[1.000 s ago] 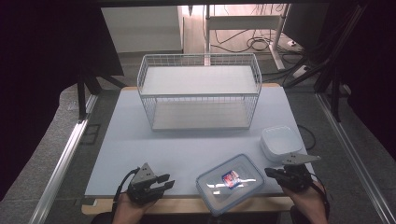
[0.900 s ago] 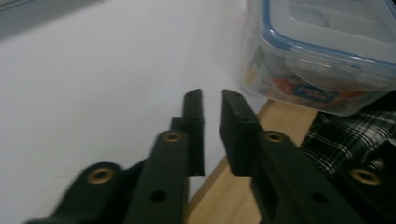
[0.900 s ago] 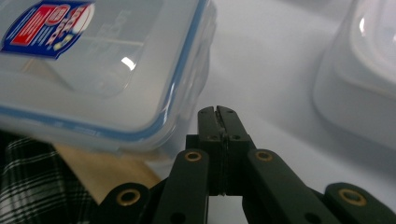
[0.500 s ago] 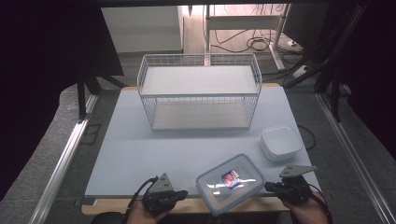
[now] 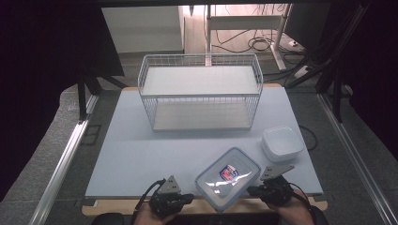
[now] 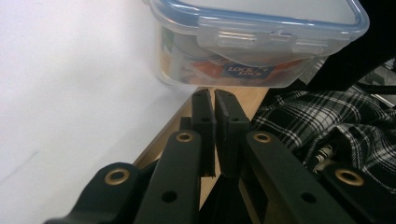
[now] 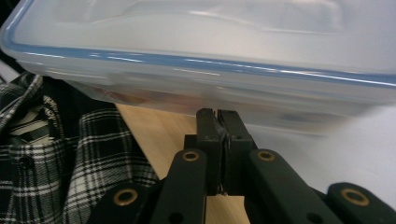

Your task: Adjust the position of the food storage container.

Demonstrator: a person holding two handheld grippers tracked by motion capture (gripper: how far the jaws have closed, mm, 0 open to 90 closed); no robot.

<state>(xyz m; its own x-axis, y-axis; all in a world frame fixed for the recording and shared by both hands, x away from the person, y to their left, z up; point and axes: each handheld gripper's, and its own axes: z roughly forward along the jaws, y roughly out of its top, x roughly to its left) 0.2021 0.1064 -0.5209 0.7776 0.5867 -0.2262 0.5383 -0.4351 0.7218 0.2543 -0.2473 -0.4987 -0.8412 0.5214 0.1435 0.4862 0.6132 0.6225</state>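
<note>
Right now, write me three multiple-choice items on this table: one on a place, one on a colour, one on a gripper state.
1. Where is the lidded container?
A. Inside the wire basket
B. At the table's near edge, between the grippers
C. On the floor

2. What colour is its lid's rim?
A. Blue
B. Red
C. Green

3. How do the left gripper's jaws stand?
A. Wide open
B. Clamped on the lid
C. Shut on nothing

Key: B, it sits between the left gripper and right gripper in the high view; A, a blue band edges the lid; C, jaws together short of the container.
</note>
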